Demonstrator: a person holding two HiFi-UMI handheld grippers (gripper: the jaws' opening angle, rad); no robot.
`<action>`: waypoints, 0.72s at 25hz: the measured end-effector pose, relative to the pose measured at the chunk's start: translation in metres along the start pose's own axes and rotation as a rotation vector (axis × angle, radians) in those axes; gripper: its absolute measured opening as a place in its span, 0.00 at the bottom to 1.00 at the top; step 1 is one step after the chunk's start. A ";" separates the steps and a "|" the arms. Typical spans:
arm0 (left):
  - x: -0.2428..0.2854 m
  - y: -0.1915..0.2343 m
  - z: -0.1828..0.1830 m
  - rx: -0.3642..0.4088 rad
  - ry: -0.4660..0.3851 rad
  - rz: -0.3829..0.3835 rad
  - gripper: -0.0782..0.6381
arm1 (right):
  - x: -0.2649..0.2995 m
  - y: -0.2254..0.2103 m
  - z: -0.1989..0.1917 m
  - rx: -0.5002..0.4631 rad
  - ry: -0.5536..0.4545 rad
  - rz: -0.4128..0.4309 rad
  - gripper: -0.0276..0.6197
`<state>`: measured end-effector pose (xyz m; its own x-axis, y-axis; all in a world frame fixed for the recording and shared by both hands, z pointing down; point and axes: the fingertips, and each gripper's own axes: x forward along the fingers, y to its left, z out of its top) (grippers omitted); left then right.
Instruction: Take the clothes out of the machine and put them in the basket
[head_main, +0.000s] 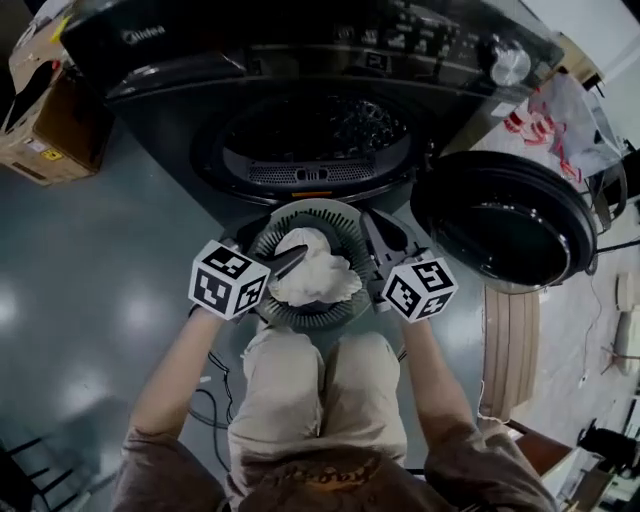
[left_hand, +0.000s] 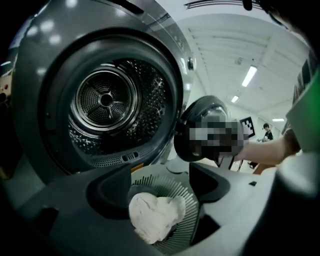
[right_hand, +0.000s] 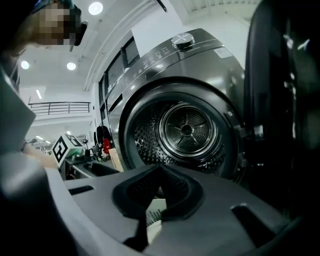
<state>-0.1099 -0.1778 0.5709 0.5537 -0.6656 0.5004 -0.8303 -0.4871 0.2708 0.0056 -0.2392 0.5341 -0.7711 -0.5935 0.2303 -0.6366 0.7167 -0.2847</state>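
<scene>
white garment (left_hand: 155, 216) heaped in slatted basket (left_hand: 186, 201) before the empty-looking washer drum (left_hand: 106, 100); left gripper (left_hand: 162, 184) released, jaws spread over it; right gripper (right_hand: 160, 172) clenched on nothing; risk: a spread jaw snagging the cloth could drag it out

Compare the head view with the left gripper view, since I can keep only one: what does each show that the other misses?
Head view only: the person's legs, a cardboard box, the control knob. Left gripper view only: ceiling lights, the drum's back wall, a distant person. Both: the white cloth lying in the basket, the machine's open door, the left gripper, open.
</scene>
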 end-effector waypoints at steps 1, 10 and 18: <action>-0.013 -0.004 0.018 -0.022 -0.015 -0.002 0.62 | -0.002 0.011 0.014 -0.004 0.023 0.003 0.04; -0.178 -0.066 0.180 -0.097 -0.057 0.028 0.61 | -0.071 0.141 0.190 0.008 0.142 0.121 0.04; -0.289 -0.126 0.334 -0.117 -0.162 -0.031 0.59 | -0.122 0.208 0.371 -0.032 0.095 0.147 0.04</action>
<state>-0.1442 -0.1130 0.1173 0.5743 -0.7379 0.3545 -0.8092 -0.4461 0.3823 -0.0314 -0.1533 0.1019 -0.8520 -0.4452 0.2756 -0.5155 0.8053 -0.2927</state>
